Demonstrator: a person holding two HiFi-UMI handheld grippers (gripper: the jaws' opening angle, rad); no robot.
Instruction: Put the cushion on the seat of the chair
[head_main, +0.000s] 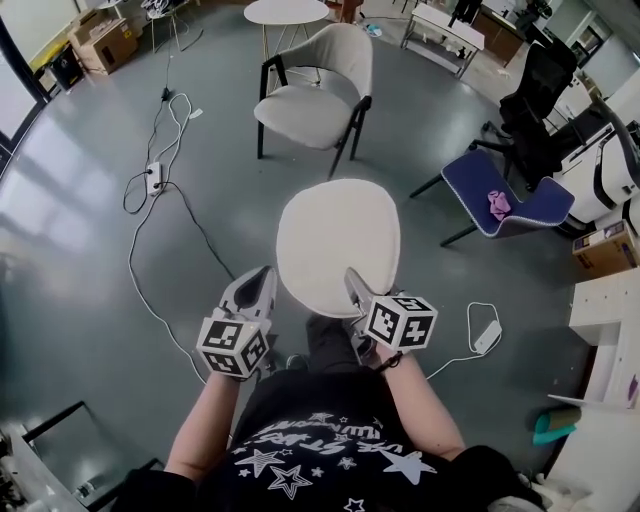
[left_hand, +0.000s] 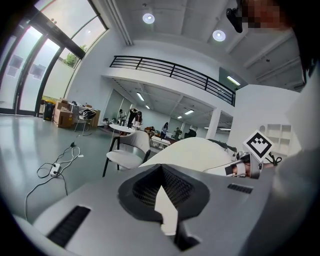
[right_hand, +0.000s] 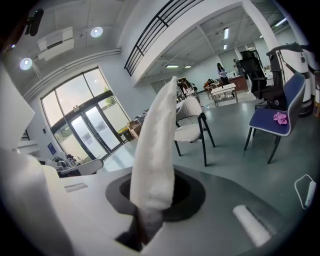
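While the person stands with a tool in each hand, the left gripper (head_main: 266, 272) has its jaws pressed together on a thin white sliver at the near-left edge of the cushion (head_main: 338, 240). The right gripper (head_main: 352, 277) is clamped on the near-right edge, and in its own view the pale fabric rises straight up out of the closed jaws. Each gripper shows its black-and-white marker cube towards the person's body.

The cushion is off-white and roughly round. It is held out nearly flat in front of the person, carried between the two grippers above the grey floor (head_main: 80, 230). It touches no furniture.

The chair (head_main: 312, 105), cream with dark legs, stands further ahead and well apart from the cushion. Its seat faces the person and has nothing on it. Just beyond it is a round white table (head_main: 287, 11).

Off to the right stands a blue chair (head_main: 478, 178) with something pink (head_main: 498, 205) lying on its seat, and a black office chair (head_main: 535, 110) is behind that. A white power strip (head_main: 486, 337) on its cable lies on the floor near the person's right side. To the left, cables (head_main: 165, 125) loop across the floor to another power strip (head_main: 153, 178), and cardboard boxes (head_main: 105, 40) sit in the far corner.
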